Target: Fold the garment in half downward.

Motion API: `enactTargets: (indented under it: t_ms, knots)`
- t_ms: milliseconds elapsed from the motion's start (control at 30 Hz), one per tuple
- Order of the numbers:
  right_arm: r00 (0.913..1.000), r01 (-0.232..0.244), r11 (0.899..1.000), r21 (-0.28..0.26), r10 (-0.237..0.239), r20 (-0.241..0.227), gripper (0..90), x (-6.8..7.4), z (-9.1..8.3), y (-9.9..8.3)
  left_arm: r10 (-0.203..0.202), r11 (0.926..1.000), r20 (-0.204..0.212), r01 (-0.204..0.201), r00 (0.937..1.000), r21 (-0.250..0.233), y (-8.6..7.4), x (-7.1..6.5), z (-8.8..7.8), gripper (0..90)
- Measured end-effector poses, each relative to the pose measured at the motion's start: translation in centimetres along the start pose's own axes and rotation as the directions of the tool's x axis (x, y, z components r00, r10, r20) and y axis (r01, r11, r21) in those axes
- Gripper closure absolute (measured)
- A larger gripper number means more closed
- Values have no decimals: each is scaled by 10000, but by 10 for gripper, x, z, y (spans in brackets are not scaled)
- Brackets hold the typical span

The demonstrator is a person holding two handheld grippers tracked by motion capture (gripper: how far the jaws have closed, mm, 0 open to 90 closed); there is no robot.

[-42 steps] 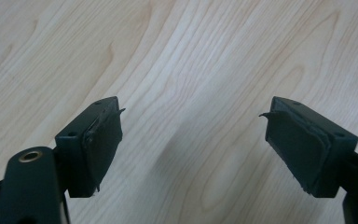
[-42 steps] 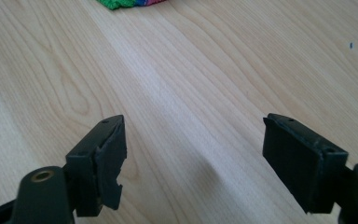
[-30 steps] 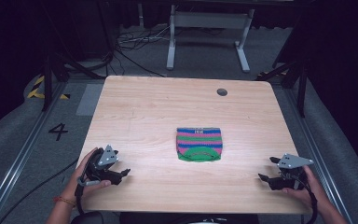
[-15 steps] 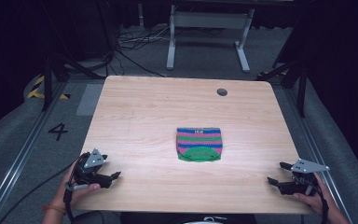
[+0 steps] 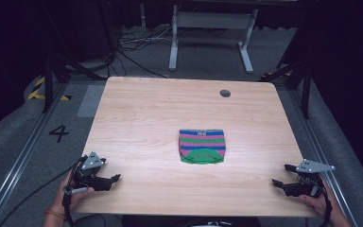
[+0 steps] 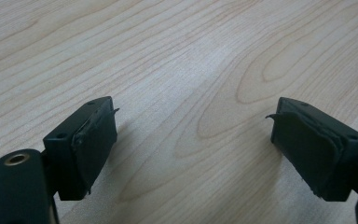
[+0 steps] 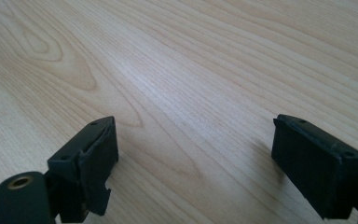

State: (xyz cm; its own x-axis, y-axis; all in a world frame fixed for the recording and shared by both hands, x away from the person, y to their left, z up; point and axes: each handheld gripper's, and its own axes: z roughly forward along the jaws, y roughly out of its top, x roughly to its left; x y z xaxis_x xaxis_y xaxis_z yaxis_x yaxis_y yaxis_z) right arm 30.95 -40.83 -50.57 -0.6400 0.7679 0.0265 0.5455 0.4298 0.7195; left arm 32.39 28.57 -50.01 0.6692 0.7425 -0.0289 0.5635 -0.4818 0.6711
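Standing wide apart, the black jaws of the left gripper (image 5: 114,178) are seen with nothing between them but bare wood; a slight further opening has just occurred. The right gripper (image 5: 280,176) is likewise held wide, empty, over the light wooden table (image 5: 142,118). Both are positioned at the near corners, each gripped by a hand. The folded knitted cloth with pink, blue and green stripes (image 5: 202,146) is laid flat near the table's centre, well apart from both grippers.
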Motion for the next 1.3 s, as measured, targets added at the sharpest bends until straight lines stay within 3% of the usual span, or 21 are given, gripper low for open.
enactTargets:
  t_ms: [233,1300]
  knots:
    - [9999,-60,10000,-4,60,90,148,0,0,0,-160,9999,-51,160,9999,52,1,-1,1,126]
    - [9998,-102,9999,1,102,160,142,0,0,0,-205,9997,-223,208,9995,141,3,-1,3,87]
